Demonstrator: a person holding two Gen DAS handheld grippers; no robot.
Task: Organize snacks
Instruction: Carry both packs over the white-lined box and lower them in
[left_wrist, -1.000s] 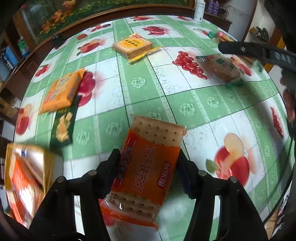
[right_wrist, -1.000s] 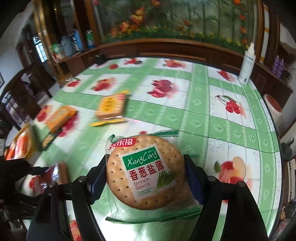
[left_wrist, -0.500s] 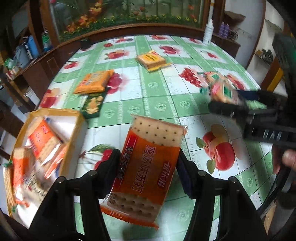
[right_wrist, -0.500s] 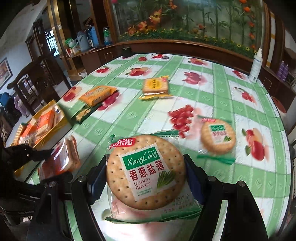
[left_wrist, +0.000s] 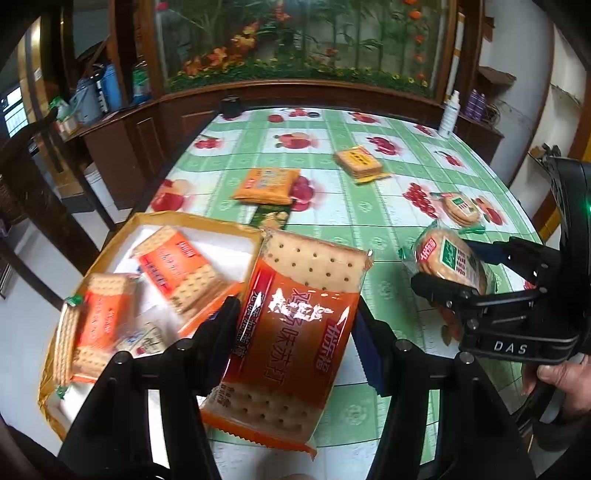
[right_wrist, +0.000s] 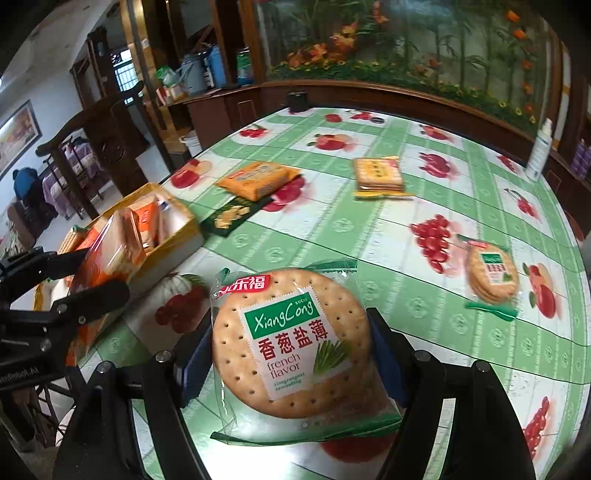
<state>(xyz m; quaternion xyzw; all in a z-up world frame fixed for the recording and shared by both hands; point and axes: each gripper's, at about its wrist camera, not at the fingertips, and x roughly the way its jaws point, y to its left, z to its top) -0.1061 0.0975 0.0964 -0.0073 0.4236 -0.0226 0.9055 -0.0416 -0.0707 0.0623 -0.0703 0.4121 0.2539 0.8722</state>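
Left tool (left_wrist: 295, 325) clamped orange cracker pack (left_wrist: 291, 332), long axis fwd, tilted right. Right tool (right_wrist: 291, 354) clamped round cracker pack (right_wrist: 291, 343), label up, above bench (right_wrist: 424, 214).

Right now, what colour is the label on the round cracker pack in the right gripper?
Green and white on the round cracker pack, held by the right gripper; clearest in the right wrist view.

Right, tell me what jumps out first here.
Each gripper is clamped on a snack: the left gripper holds an orange cracker pack, the right gripper a round biscuit pack with a green label. Left of the orange pack, a yellow box at the table edge already holds similar packs, and more snacks lie scattered on the fruit-print tablecloth.
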